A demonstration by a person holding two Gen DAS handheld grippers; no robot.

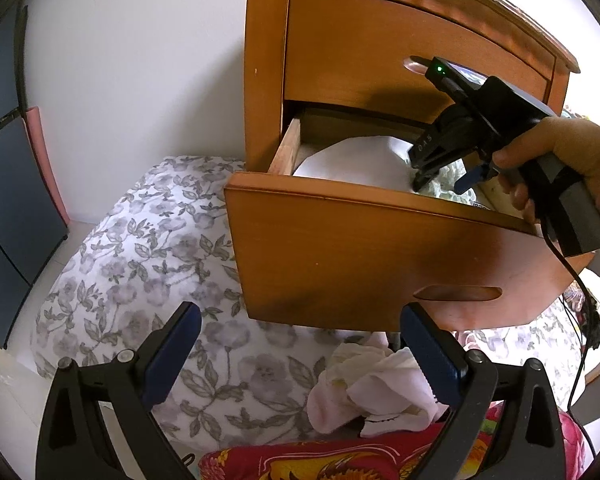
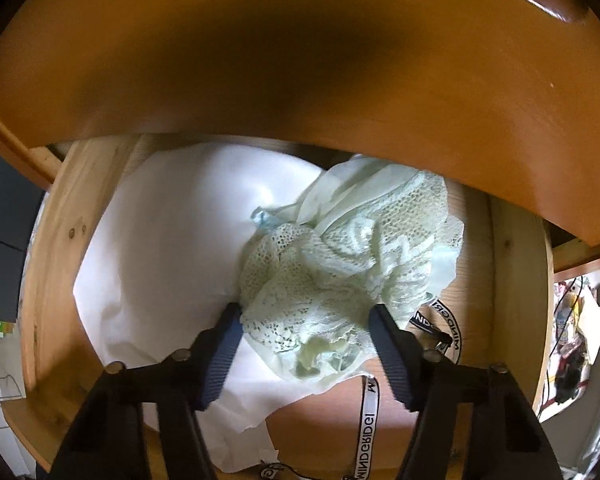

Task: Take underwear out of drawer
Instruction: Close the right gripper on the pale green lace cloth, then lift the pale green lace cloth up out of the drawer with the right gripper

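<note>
Wooden drawer (image 1: 380,256) pulled open, white cloth (image 1: 352,164) inside. Right gripper (image 1: 440,180) dipped into drawer, gripped by a hand (image 1: 556,160). Left gripper (image 1: 300,348) gaping wide over floral bedding (image 1: 148,264), crumpled pale garments (image 1: 372,392) nearby.

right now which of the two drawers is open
The lower drawer, pulled out with the right tongs reaching into it over pale green lace underwear; the upper drawer sits flush and shut.

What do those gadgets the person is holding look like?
Each hand-held gripper is black plastic with two fingers faced in ribbed dark-blue pads. The right hand-held gripper has a black pistol handle, a small green light, white lettering and a trailing black cable. The left hand-held gripper looks alike. A pinkish sleeve shows.
</note>
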